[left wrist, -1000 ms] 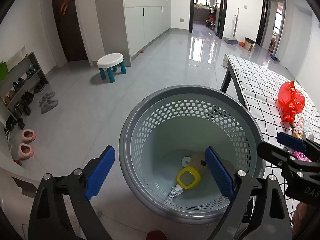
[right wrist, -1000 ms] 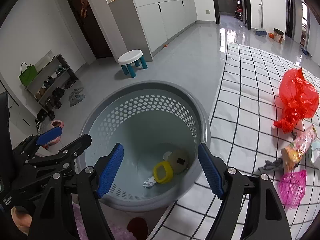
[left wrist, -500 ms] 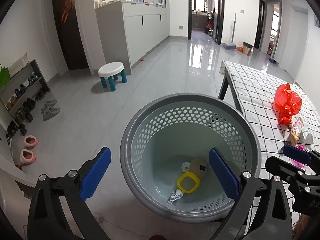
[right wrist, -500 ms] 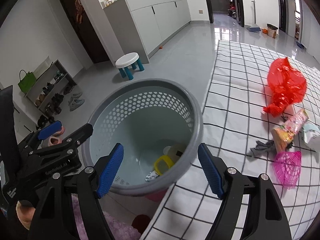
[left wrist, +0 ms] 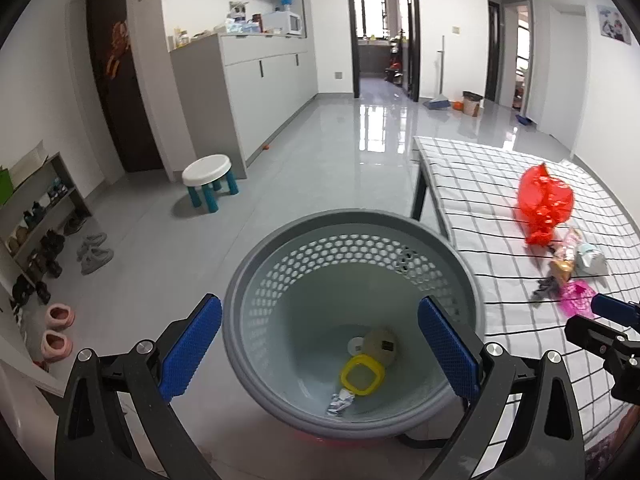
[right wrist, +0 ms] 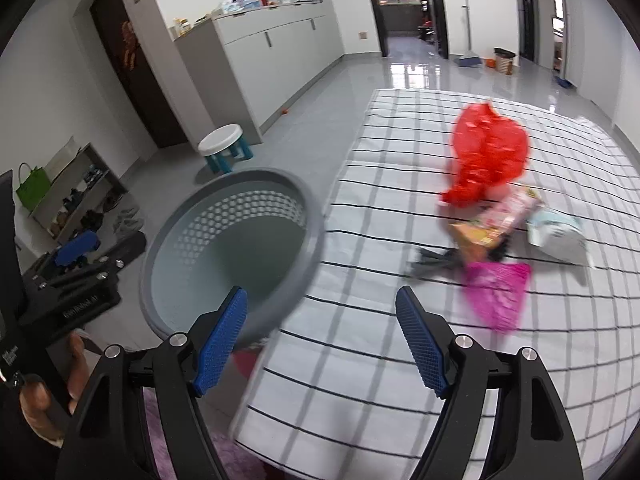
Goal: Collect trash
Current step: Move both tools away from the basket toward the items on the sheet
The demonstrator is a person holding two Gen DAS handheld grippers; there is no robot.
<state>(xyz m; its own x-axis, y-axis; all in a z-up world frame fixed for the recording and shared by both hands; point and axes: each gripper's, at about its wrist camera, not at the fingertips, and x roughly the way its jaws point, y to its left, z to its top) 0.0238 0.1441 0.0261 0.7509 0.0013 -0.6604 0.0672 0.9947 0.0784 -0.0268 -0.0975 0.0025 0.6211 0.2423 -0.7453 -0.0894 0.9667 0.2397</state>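
Observation:
A grey perforated basket stands on the floor beside the checked table; it also shows in the right wrist view. Inside lie a yellow ring lid, a round beige lid and a crumpled wrapper. On the table lie a red plastic bag, a snack packet, a white pouch, a dark scrap and a pink net. My left gripper is open and empty above the basket. My right gripper is open and empty over the table's near edge.
A small white stool with teal legs stands on the grey floor. A shoe rack and loose shoes line the left wall. Grey cabinets stand at the back. A purple mat lies below the table edge.
My right gripper has swung right, from over the basket to over the table edge, nearer the trash pile. My left gripper has pulled back and up from the basket. Both stay open.

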